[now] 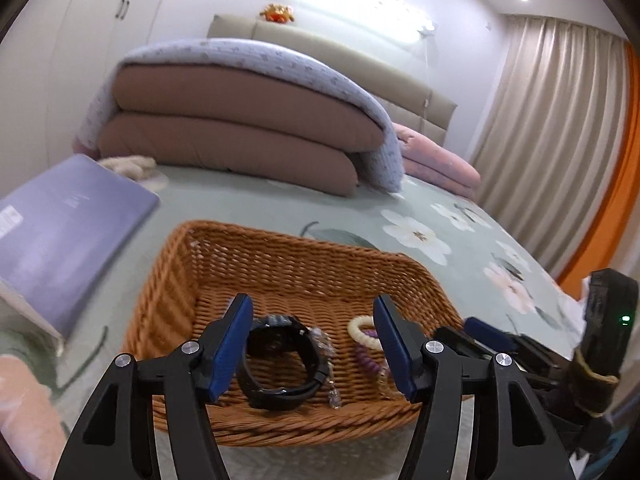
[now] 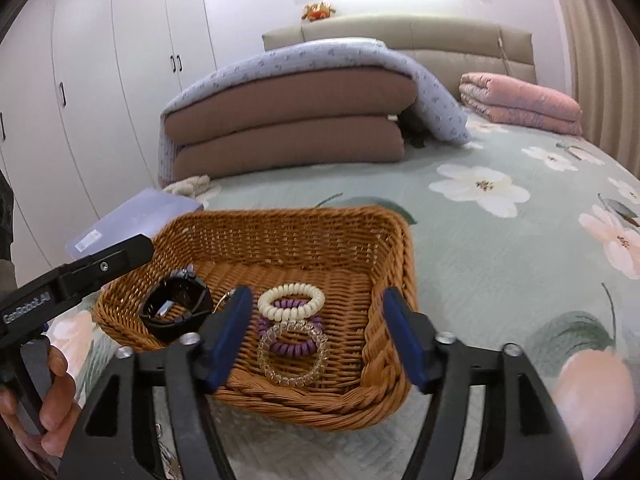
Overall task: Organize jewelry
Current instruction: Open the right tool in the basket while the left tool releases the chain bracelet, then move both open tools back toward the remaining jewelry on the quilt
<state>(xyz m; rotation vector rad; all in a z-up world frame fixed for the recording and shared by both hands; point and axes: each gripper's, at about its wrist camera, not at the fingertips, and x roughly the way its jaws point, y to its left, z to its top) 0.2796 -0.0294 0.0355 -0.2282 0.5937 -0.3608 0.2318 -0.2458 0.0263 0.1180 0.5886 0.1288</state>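
Jewelry lies gathered in the wicker basket [image 2: 392, 248] on the bed: black watch [image 2: 176, 306] at left, three coil bracelets [image 2: 291, 322] at centre. Left gripper [image 1: 314, 346] and right gripper [image 2: 316, 338] hover over its near rim with jaws apart and empty; no pieces show outside, so the task appears nearly complete.

A brown wicker basket [image 2: 390, 248] sits on the bed. Inside, a black watch [image 2: 176, 306] lies at the near left; cream [image 2: 291, 301], purple [image 2: 294, 346] and clear [image 2: 293, 376] spiral bands overlap at centre.

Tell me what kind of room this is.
A bedroom, most likely: a bed with a padded headboard, folded quilts stacked on it, and white wardrobe doors along the wall.
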